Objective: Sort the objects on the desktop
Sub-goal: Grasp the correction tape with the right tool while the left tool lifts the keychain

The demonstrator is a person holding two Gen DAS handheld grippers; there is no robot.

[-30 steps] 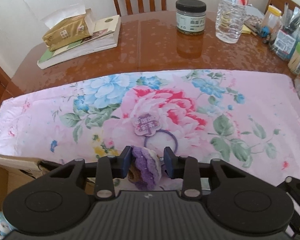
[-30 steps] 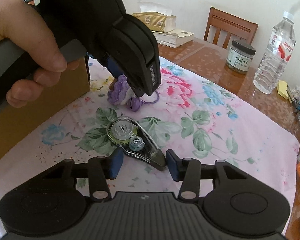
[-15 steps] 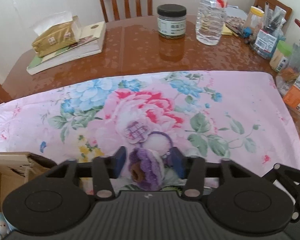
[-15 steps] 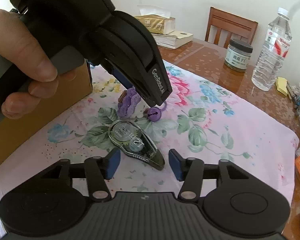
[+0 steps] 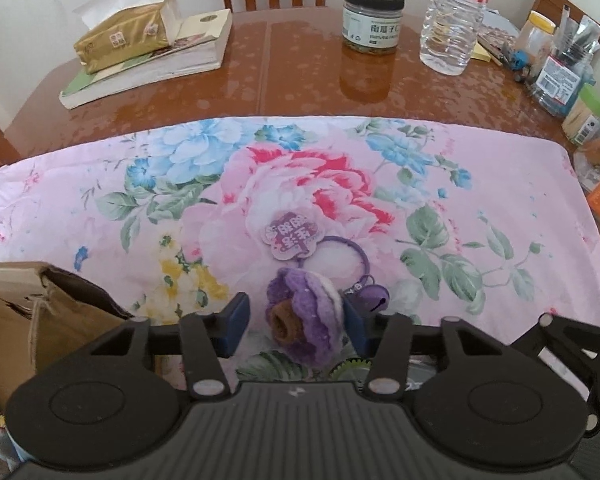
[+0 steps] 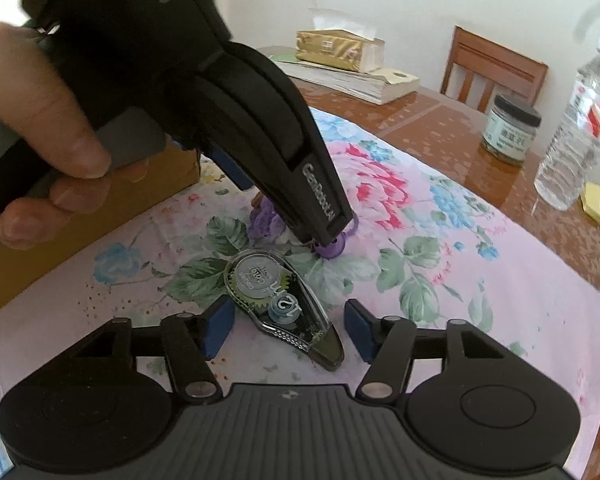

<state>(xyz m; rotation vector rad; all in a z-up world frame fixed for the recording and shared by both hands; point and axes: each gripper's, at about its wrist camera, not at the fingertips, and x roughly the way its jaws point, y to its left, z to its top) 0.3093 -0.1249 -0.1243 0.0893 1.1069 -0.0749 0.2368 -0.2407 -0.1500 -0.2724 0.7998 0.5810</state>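
A purple knitted flower charm (image 5: 304, 320) with a ring (image 5: 350, 254), a flower-shaped tag (image 5: 293, 236) and a small bell (image 5: 374, 300) lies on the floral cloth (image 5: 99, 184). My left gripper (image 5: 295, 324) straddles the flower. Its jaws are closing; the right pad is at the flower and a gap shows at the left pad. A clear correction tape dispenser (image 6: 279, 304) lies beside the charm (image 6: 259, 224). My right gripper (image 6: 289, 330) has the dispenser between its closing jaws, with space on both sides.
A cardboard box (image 5: 27, 300) stands at the cloth's near left corner. At the back are a tissue pack (image 5: 123, 40) on books, a dark-lidded jar (image 5: 374, 20) and a water bottle (image 5: 452, 20). Jars and packets (image 5: 560, 68) crowd the right edge. A hand (image 6: 39, 128) holds the left gripper.
The left jaws, squeezing the purple flower a second ago, have let go and stand wider around it. The right jaws have spread a little around the tape dispenser.
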